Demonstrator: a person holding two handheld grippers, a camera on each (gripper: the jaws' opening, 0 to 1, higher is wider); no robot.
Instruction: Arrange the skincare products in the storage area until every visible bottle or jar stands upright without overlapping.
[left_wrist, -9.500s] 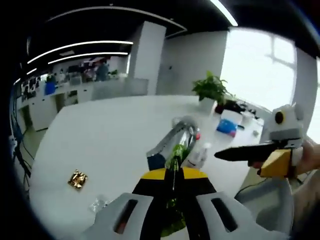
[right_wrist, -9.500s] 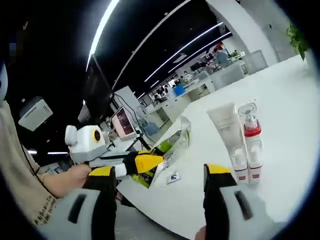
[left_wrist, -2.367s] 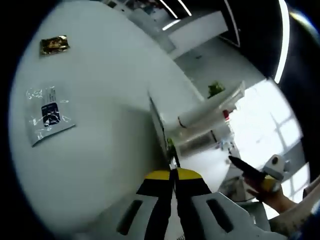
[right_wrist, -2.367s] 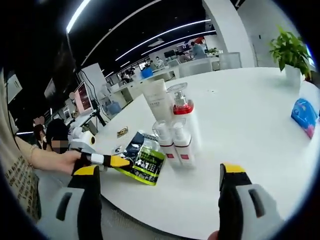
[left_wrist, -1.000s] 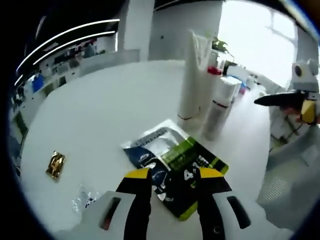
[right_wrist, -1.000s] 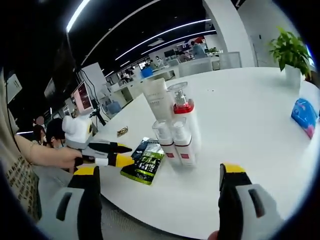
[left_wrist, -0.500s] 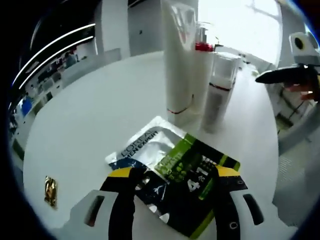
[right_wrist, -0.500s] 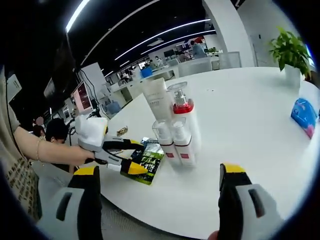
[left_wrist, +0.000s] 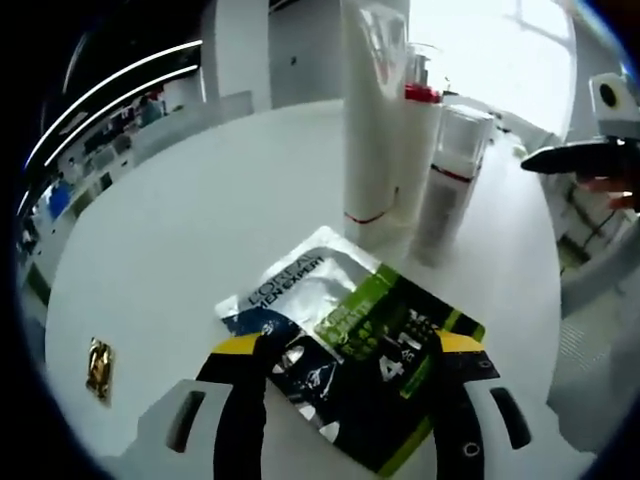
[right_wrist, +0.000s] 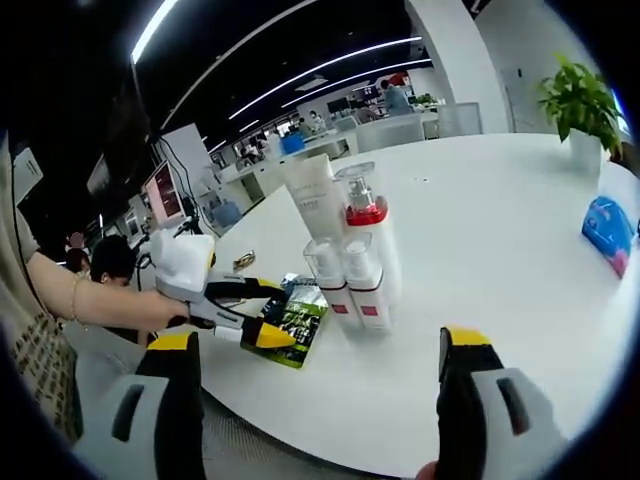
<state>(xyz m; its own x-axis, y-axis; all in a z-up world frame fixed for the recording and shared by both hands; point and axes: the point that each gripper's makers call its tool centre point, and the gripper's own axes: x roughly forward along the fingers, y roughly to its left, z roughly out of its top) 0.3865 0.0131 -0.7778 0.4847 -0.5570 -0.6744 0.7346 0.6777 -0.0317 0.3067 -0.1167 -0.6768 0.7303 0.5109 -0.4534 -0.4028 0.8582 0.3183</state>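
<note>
**Sachet down flat, bottles standing: checking what is left to set right**

In the left gripper view my left gripper (left_wrist: 345, 350) hangs over the green and black sachet (left_wrist: 350, 345), its yellow-tipped jaws spread wide to either side of the packet and, as far as I can judge, not pinching it. The sachet lies flat on the white table (left_wrist: 170, 230), just near of the standing group: a tall white tube (left_wrist: 370, 120), a red-collared pump bottle (left_wrist: 418, 150) touching it on the right, and a small bottle (left_wrist: 447, 170) nearer the right edge. A small gold packet (left_wrist: 98, 365) lies well apart on the near left. My right gripper (left_wrist: 580, 160) pokes in from the far right.

In the right gripper view my right gripper (right_wrist: 315, 400) sits back from the table edge, jaws wide apart and empty. Beyond them the tube (right_wrist: 312, 205), the pump bottle (right_wrist: 365, 235) and two small bottles (right_wrist: 350, 285) stand upright in a tight cluster, touching, none leaning. The sachet (right_wrist: 295, 320) lies just left of them, with the left gripper (right_wrist: 262, 312) above it.

I judge the bottles done and the sachet the step in hand. Next I should lift the left jaws away and confirm the sachet overlaps nothing; whether its far corner touches the tube's base I cannot quite tell
</note>
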